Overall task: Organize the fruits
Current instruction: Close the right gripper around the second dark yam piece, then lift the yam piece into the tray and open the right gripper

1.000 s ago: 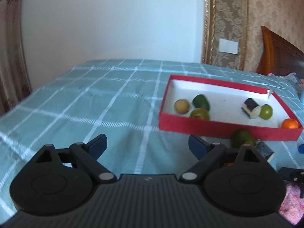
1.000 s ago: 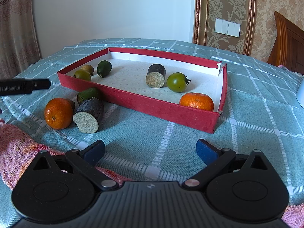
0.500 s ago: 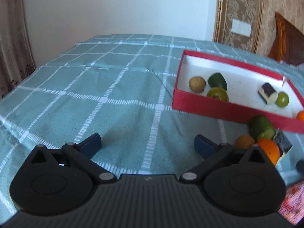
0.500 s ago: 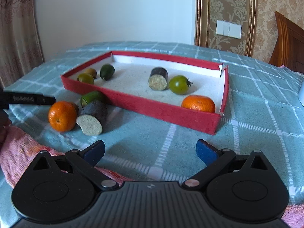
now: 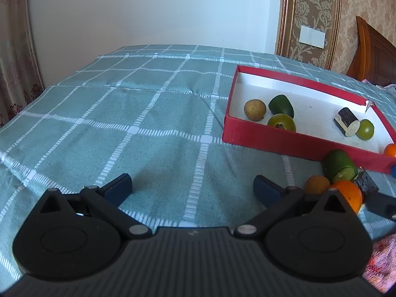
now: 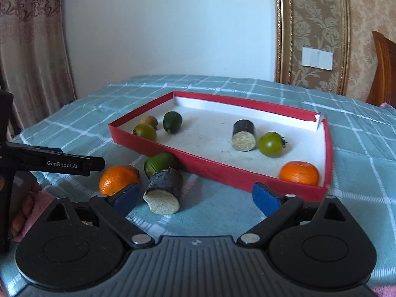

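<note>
The right gripper [image 6: 196, 196], jaws just narrowing and empty, is hovering over a dark cut piece [image 6: 164, 189] lying beside an orange [image 6: 116, 179] outside the red tray [image 6: 222, 172].

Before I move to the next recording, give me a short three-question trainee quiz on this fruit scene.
1. True or false: the red tray holds two oranges.
2. Closest to the green tomato in the tray lies: A) a banana, B) a dark cut piece, C) a red apple.
3. How many pieces lie inside the tray?

Key: 1 false, one orange is inside and another is on the cloth; 2 B; 3 six.
</note>
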`<state>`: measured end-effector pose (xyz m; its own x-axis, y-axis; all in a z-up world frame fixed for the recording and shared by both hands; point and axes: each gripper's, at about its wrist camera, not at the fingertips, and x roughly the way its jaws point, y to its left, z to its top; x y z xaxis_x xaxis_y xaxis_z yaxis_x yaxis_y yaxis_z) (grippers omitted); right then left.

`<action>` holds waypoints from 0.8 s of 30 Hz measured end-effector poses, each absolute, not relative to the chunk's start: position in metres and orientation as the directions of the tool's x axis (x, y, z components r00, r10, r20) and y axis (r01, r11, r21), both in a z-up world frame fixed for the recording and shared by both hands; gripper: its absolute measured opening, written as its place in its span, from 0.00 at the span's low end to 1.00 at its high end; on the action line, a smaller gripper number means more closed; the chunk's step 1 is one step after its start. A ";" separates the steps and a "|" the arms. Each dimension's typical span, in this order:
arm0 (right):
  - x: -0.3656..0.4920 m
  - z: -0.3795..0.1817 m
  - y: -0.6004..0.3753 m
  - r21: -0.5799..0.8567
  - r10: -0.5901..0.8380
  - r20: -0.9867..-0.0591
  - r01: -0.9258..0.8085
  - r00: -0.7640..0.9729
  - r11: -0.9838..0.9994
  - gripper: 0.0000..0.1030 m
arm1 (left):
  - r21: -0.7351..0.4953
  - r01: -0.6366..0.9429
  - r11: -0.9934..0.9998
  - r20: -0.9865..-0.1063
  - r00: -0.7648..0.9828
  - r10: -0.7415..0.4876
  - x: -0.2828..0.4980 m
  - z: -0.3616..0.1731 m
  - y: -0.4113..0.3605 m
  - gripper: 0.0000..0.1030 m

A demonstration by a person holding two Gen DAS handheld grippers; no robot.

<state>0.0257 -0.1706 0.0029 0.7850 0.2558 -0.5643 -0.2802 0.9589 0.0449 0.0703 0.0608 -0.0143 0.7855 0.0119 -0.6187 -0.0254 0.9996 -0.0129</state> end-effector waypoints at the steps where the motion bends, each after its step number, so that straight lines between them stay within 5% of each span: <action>1: 0.029 0.002 -0.168 0.038 0.257 -0.571 -0.288 0.780 0.957 0.91 | -0.014 -0.025 1.000 -0.618 0.786 0.011 0.070 -0.014 0.061 1.00; 8: 0.038 -0.004 -0.150 -0.027 0.231 -0.590 -0.305 0.773 0.952 0.85 | -0.018 -0.025 1.000 -0.617 0.787 0.009 0.070 -0.014 0.061 1.00; 24: 0.026 -0.010 -0.135 -0.074 0.245 -0.584 -0.351 0.774 0.933 0.42 | -0.023 -0.025 0.999 -0.616 0.788 0.006 0.070 -0.014 0.062 1.00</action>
